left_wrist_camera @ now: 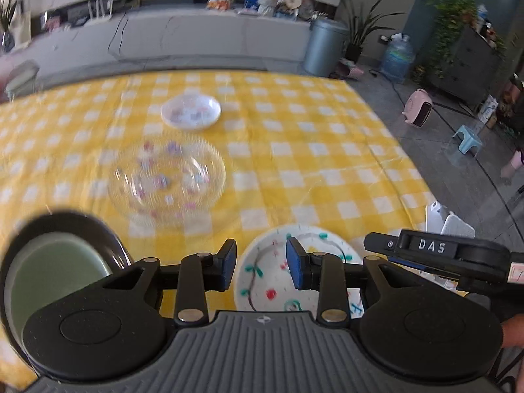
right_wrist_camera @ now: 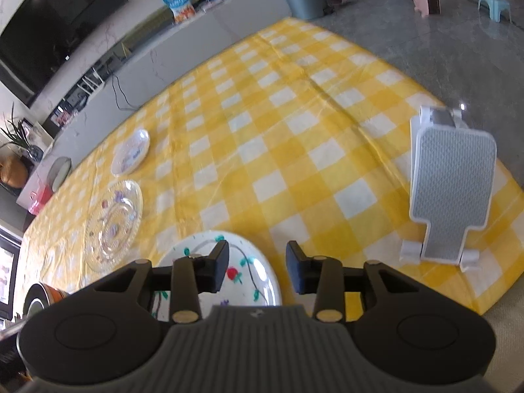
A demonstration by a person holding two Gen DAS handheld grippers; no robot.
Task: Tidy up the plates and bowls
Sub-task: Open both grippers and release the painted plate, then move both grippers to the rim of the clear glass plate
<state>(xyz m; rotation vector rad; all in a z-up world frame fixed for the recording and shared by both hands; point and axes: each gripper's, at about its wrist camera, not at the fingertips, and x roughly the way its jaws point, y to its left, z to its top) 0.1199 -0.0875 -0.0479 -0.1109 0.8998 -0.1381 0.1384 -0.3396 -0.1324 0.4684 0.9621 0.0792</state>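
A white plate with painted vines (left_wrist_camera: 271,281) (right_wrist_camera: 242,271) lies at the table's near edge. My left gripper (left_wrist_camera: 261,267) is open and empty just above its left part. My right gripper (right_wrist_camera: 257,270) is open and empty over its right rim; it also shows in the left wrist view (left_wrist_camera: 435,255) at the right. A clear glass plate (left_wrist_camera: 167,177) (right_wrist_camera: 113,224) lies further back. A small white floral plate (left_wrist_camera: 191,111) (right_wrist_camera: 131,152) lies beyond it. A dark bowl with a green inside (left_wrist_camera: 55,268) (right_wrist_camera: 41,296) stands at the near left.
A yellow checked cloth (left_wrist_camera: 311,150) (right_wrist_camera: 278,131) covers the table. A white and grey rack stand (right_wrist_camera: 448,186) (left_wrist_camera: 448,222) stands at the table's right edge. A bin (left_wrist_camera: 324,47), a water jug (left_wrist_camera: 398,60) and stools stand on the floor beyond.
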